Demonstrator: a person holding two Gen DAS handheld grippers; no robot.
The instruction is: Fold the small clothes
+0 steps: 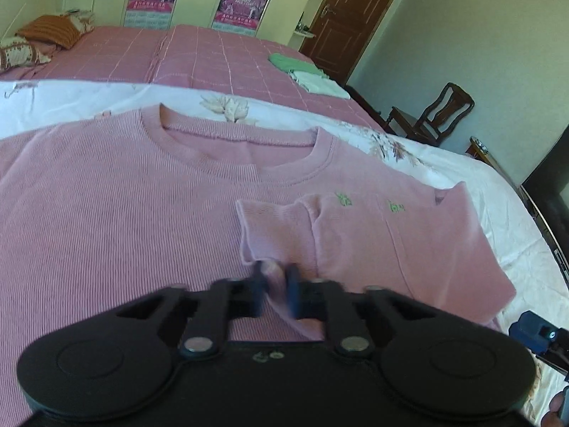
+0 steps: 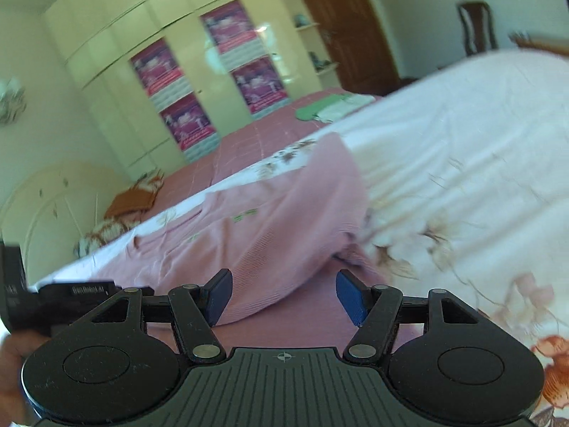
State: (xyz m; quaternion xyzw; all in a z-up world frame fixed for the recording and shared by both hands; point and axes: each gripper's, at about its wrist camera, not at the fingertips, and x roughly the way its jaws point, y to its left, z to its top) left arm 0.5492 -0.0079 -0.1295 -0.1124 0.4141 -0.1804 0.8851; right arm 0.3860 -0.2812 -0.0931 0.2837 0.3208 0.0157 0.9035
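A pink ribbed T-shirt (image 1: 106, 213) lies front up on a white floral sheet (image 1: 505, 199), collar toward the far side. Its right part is folded inward, with the short sleeve (image 1: 274, 227) lying on the chest. My left gripper (image 1: 276, 277) is shut on a pinch of this pink fabric at the sleeve's near edge. In the right wrist view the same T-shirt (image 2: 284, 213) bulges up in a fold. My right gripper (image 2: 284, 293) stands open just above the shirt's near part, nothing between its blue pads (image 2: 350, 295). Part of the right gripper (image 1: 533, 331) shows at the left wrist view's lower right.
Folded green and white clothes (image 1: 306, 69) lie on the pink checked bedspread (image 1: 213, 57) beyond the sheet. Pillows (image 1: 46, 32) sit at the far left. A wooden chair (image 1: 437, 114) and a brown door (image 1: 348, 17) stand to the right, beyond the bed's edge.
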